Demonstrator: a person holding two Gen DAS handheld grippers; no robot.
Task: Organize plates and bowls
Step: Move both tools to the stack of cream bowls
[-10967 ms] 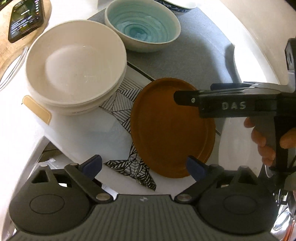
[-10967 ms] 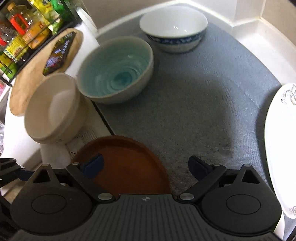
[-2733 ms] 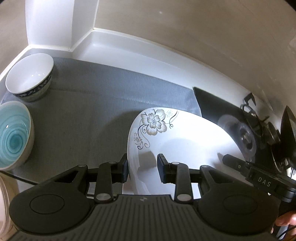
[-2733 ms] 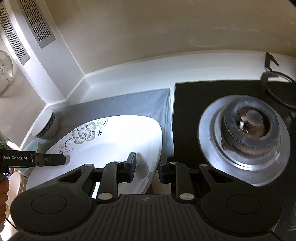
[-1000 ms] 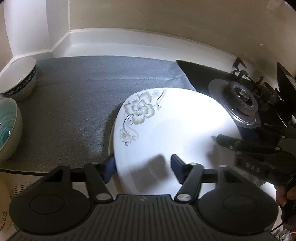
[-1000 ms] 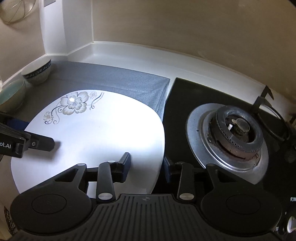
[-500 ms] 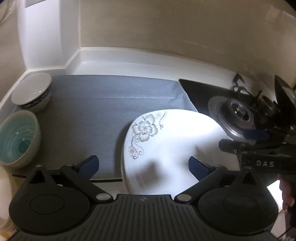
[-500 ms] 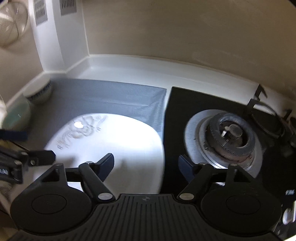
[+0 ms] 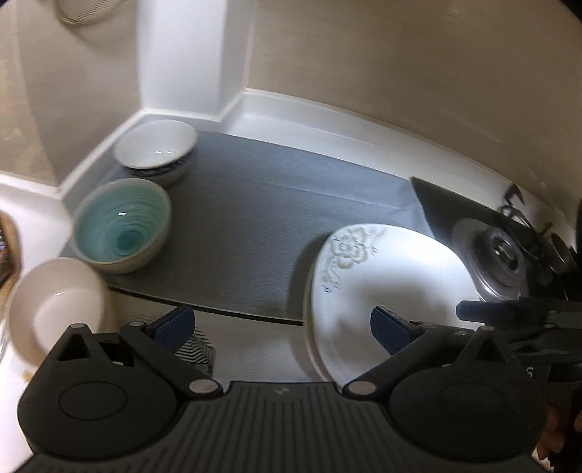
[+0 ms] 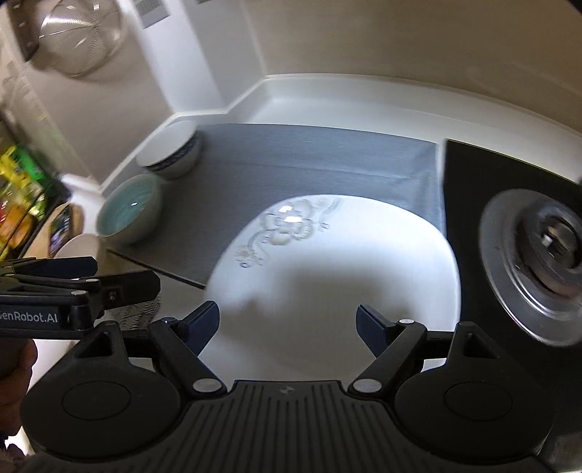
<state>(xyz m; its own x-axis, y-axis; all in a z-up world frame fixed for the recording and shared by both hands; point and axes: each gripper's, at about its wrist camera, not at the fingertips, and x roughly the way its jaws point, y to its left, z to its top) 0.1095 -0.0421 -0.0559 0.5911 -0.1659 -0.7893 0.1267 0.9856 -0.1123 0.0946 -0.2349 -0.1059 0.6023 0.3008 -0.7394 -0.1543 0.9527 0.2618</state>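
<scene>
- Two grippers hang spread above the counter, each gripping nothing: the left gripper (image 9: 282, 325) wide, the right gripper (image 10: 287, 324) with jaws just opened.
- The flowered plate (image 10: 338, 276) lies free on the grey mat (image 9: 262, 203), beside the burner (image 10: 542, 254).
- Farther off sit a teal bowl (image 9: 122, 225) and a blue-rimmed bowl (image 9: 154, 149).
- Only the left view shows the whole cream bowl (image 9: 54, 309); only the right shows a wall strainer (image 10: 80, 32).
</scene>
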